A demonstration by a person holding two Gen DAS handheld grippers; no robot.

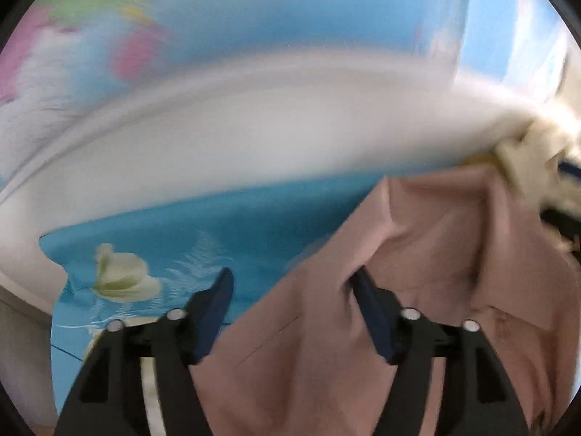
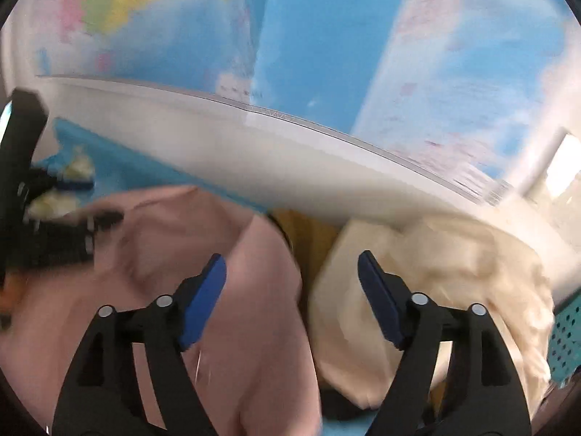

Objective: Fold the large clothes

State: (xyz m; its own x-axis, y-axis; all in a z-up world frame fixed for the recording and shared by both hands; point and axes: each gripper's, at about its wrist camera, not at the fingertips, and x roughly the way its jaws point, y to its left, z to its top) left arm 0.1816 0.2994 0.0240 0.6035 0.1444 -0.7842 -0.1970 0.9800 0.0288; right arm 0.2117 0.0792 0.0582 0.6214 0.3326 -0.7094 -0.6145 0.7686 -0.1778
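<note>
A pink shirt [image 1: 417, 254] lies crumpled on a blue flowered sheet [image 1: 218, 225], its collar toward the lower right. My left gripper [image 1: 290, 278] hangs over the shirt's left edge with its jaws apart; the right blue pad [image 1: 370, 312] sits against a fold, and nothing is pinched. In the right wrist view the same pink shirt [image 2: 181, 239] fills the left half. My right gripper [image 2: 290, 258] stands open above the gap between it and a cream garment [image 2: 435, 276]. The left gripper's black body [image 2: 54, 239] shows at the left edge, over the shirt.
A white ledge [image 2: 290, 152] runs along the far side under a wall map [image 2: 326, 36]. The cream garment [image 1: 526, 160] lies bunched at the right. Something yellow [image 2: 308, 232] shows between the two garments. A teal perforated basket [image 2: 566, 338] stands at the far right.
</note>
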